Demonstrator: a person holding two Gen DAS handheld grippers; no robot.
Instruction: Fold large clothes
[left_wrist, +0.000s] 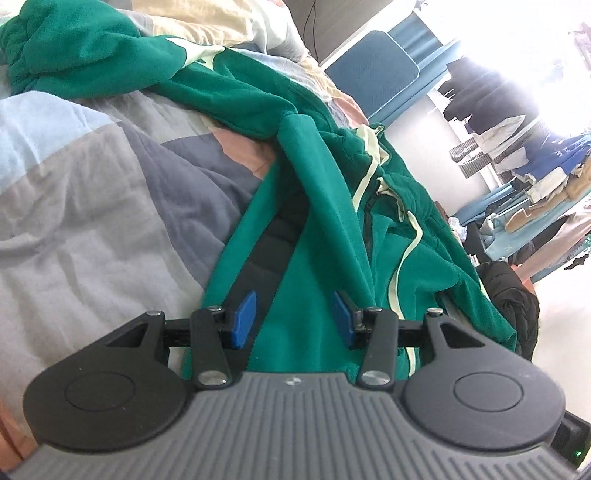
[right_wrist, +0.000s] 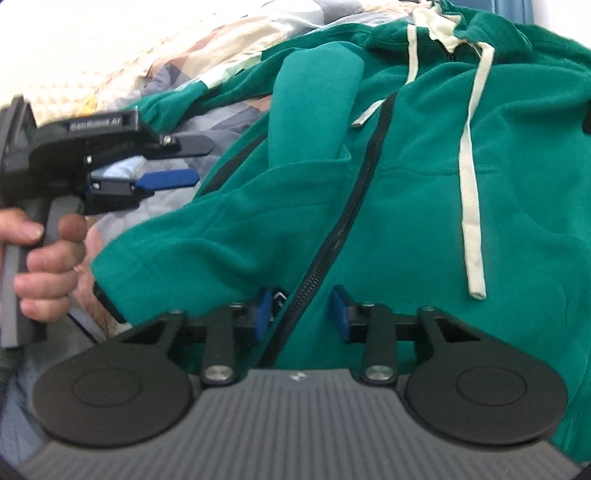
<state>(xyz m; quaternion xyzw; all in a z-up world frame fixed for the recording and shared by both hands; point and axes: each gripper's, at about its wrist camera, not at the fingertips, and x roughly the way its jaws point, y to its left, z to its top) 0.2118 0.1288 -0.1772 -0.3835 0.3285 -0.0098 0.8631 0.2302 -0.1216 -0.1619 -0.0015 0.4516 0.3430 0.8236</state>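
Left gripper (left_wrist: 293, 319): jaws stand apart, blue pads clear of the cloth; green fabric lies in the gap, nothing clamped. Seen from the right wrist view, it sits at the far left, pointing toward the garment's edge.
Right gripper (right_wrist: 301, 314): jaws part-way apart, blue pads (right_wrist: 338, 317) on either side of the zip; whether the pads press on the fabric cannot be told, the picture being blurred.
Hand (right_wrist: 44, 266): fingers wrapped around the grey handle of the left gripper.
Green zip hoodie (right_wrist: 424, 206): lies spread and rumpled on the bed, front up, directly under both grippers.
Zip (right_wrist: 347, 229): dark, running diagonally down between the right gripper's pads.
Drawstrings (right_wrist: 471, 206): cream, two of them, trailing from the hood down the chest.
Sleeve (left_wrist: 110, 55): bunched at the far end of the bed, away from the left gripper.
Quilt (left_wrist: 92, 184): patchwork of grey, pale blue and pink, beneath the hoodie.
Background: clothes hanging on a rack (left_wrist: 517, 155) to the right, beyond the bed.
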